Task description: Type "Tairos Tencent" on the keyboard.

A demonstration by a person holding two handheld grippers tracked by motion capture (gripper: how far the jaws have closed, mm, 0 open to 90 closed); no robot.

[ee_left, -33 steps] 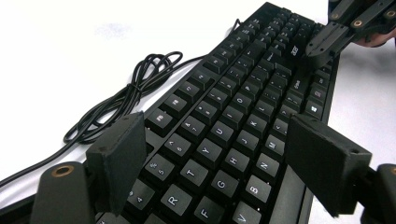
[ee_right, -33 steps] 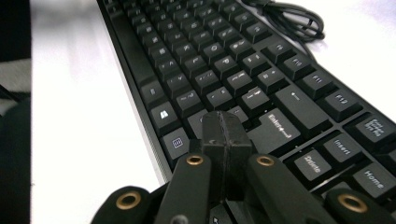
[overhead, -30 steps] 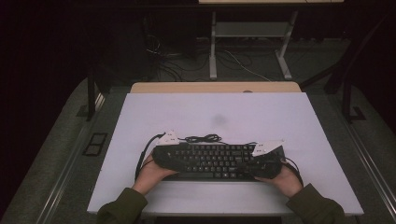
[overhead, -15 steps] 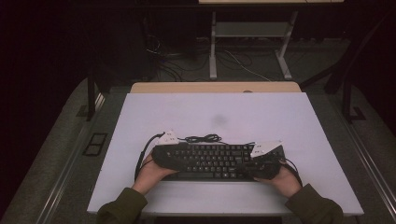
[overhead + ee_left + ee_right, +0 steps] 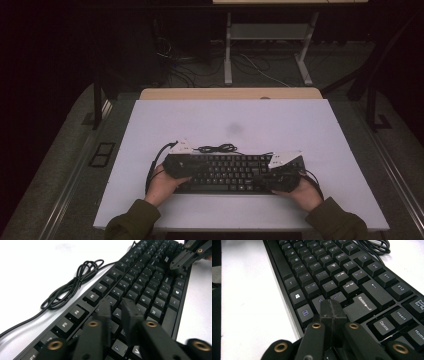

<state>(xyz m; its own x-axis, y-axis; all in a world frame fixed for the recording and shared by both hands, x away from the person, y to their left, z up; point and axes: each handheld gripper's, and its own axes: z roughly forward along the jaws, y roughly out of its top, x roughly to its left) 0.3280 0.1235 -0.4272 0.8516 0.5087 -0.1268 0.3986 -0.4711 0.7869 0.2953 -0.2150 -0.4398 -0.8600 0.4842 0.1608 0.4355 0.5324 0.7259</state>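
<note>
A black keyboard (image 5: 230, 172) (image 5: 140, 285) (image 5: 332, 272) lies flat near the front of the white table (image 5: 250, 120). Its coiled black cable (image 5: 217, 148) (image 5: 72, 287) rests just behind it. My left gripper (image 5: 172, 165) (image 5: 116, 303) hovers over the keyboard's left end, above the letter keys. Its jaws have just been closing and now stand almost together, with nothing between them. My right gripper (image 5: 285, 172) (image 5: 332, 305) is over the keyboard's right end near the Enter key, jaws pressed together and empty. It also appears far off in the left gripper view (image 5: 187, 257).
Behind the white table stands a wooden tabletop edge (image 5: 230, 93). Beyond it on the dark floor are loose cables (image 5: 180, 65) and a metal desk frame (image 5: 227, 50). Bare white table surface lies behind and to both sides of the keyboard.
</note>
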